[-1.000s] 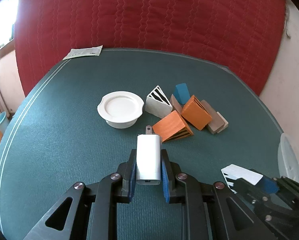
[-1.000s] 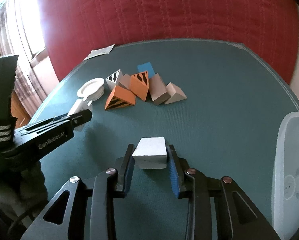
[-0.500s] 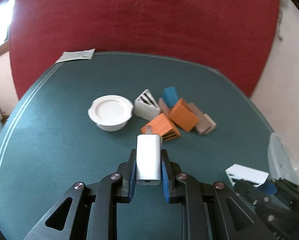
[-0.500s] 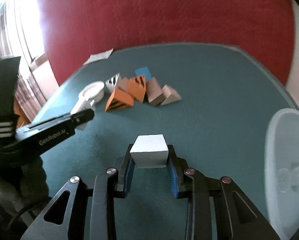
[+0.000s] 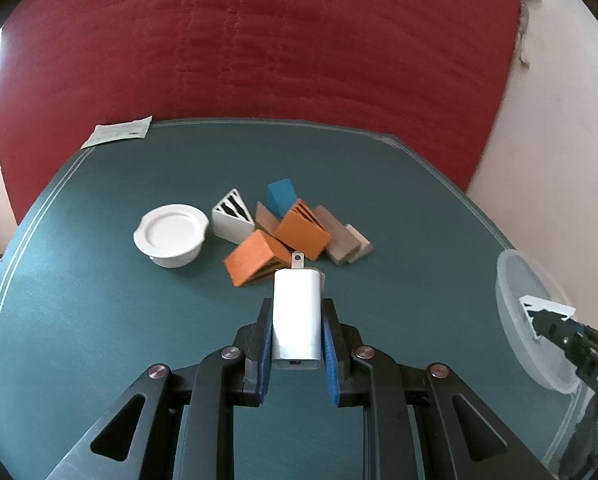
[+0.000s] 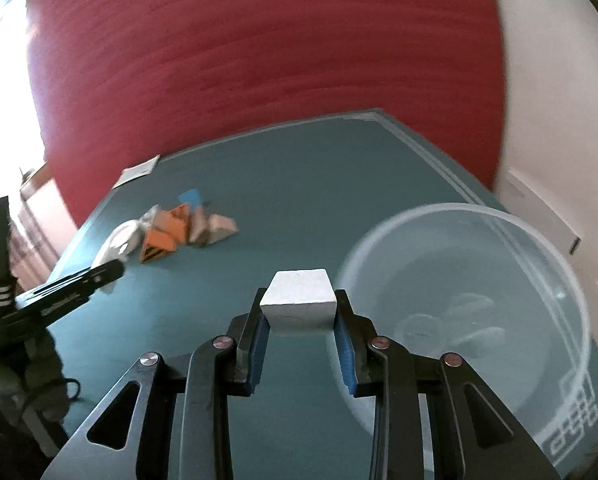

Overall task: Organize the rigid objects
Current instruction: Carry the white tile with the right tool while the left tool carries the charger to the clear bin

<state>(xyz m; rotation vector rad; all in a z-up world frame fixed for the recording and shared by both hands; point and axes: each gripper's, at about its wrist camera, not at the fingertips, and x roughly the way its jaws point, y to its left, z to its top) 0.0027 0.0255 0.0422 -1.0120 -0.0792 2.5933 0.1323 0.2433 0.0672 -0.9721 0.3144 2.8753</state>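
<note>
The left gripper (image 5: 297,330) clamps a white wall charger (image 5: 298,314) (prongs forward) above the table's (image 5: 99,320) middle. The right gripper (image 6: 301,322) grips a white wedge block (image 6: 299,298), seemingly beside the clear plastic bowl (image 6: 539,272) at the table's right edge.

My left wrist camera sits just behind the left gripper (image 5: 298,312), looking forward and down along its fingers over the table (image 5: 99,320); the block pile (image 5: 295,232) lies near at twelve o'clock. My right wrist camera looks likewise past the right gripper (image 6: 299,312), the tub (image 6: 479,320) close at two o'clock. Both views share the pile (image 6: 187,228), the table (image 6: 299,184) and the tub (image 5: 531,320); each catches the other gripper at its edge.
</note>
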